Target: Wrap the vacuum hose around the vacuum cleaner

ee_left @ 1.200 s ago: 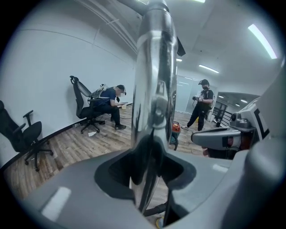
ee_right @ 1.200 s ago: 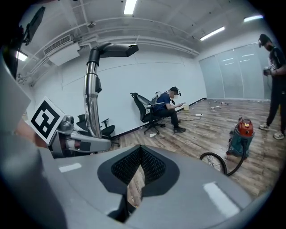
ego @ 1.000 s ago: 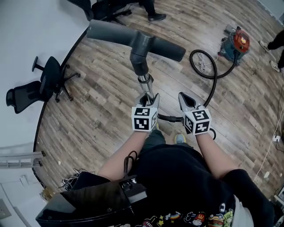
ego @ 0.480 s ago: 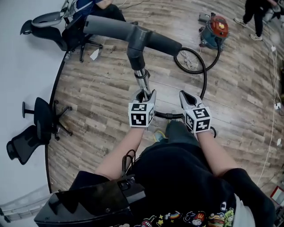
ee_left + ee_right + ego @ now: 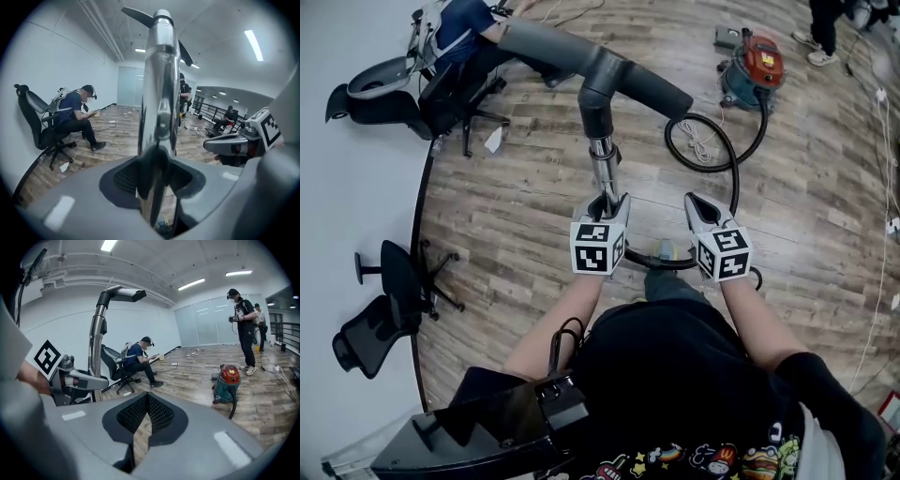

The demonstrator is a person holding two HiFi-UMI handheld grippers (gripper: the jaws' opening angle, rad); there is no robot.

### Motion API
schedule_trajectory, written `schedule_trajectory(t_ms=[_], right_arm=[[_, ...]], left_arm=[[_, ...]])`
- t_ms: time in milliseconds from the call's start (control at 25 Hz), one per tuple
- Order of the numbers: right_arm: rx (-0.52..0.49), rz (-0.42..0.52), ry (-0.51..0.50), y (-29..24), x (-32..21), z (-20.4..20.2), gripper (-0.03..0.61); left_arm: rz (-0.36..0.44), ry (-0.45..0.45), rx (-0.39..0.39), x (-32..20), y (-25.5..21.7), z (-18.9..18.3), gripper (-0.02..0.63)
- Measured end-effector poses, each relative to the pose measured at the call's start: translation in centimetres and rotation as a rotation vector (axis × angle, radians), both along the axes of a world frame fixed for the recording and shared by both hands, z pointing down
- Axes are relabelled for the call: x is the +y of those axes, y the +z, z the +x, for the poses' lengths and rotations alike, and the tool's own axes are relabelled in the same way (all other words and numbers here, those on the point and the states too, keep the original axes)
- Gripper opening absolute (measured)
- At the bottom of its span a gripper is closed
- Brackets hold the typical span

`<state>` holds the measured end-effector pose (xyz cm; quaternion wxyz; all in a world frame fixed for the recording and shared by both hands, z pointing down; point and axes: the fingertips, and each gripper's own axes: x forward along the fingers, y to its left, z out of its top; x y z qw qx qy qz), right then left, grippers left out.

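Left claw (image 5: 607, 202) clenched on the metal wand (image 5: 602, 164). The heavy floor head (image 5: 628, 75) sits at the wand's far end, so it will likely twist or slip in that single grip. Right claw (image 5: 695, 201) just beside, closed on nothing. Hose (image 5: 727, 155) passes under it and loops on the floor, could snag underfoot. Vacuum cleaner (image 5: 752, 66) well apart; a tug may roll or tip it. Both forearms forward, side by side.

the wand (image 5: 602, 167) is carried nearer the vacuum cleaner (image 5: 752, 66) at 1 o'clock; a seated person (image 5: 459, 23) is brought into view at 11 o'clock.
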<state>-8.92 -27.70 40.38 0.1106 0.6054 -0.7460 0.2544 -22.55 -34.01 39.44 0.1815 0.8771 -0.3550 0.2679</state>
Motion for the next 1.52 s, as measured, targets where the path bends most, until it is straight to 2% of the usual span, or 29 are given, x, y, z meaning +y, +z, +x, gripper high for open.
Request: schedule_trajectory(t_ms=[160,320,600,800,1000,1320,1520], right_arm=[[-0.007,0.007,0.006,0.7,-5.1,2.5,0.026],[-0.024,0.009,0.053,0.5,-7.9,4.6,0.026],[-0.036,0.010,0.157,0.6,-9.0,6.7,0.026],[-0.018,0.009,0.286,0.6,-9.1,7.5,0.026],[0.000,0.001,0.451,0.9,-8.9,6.6,0.025],[0.032,-0.020,0.729,0.3,-10.2,1.9,0.026],[0.037,-0.049,0.803,0.6,-10.5,-0.3,0.026]], left_arm=[[-0.007,0.025,-0.012,-4.2,1.2,2.7,0.161],[-0.025,0.057,-0.021,-6.5,1.7,4.9,0.161],[-0.005,0.148,-0.028,-10.2,0.8,7.9,0.161],[0.018,0.282,-0.031,-13.3,0.6,9.6,0.161],[0.040,0.420,-0.018,-16.3,0.8,9.4,0.161],[0.086,0.648,0.022,-23.2,-0.6,7.5,0.159],[0.128,0.729,0.026,-26.3,-1.5,8.2,0.159]])
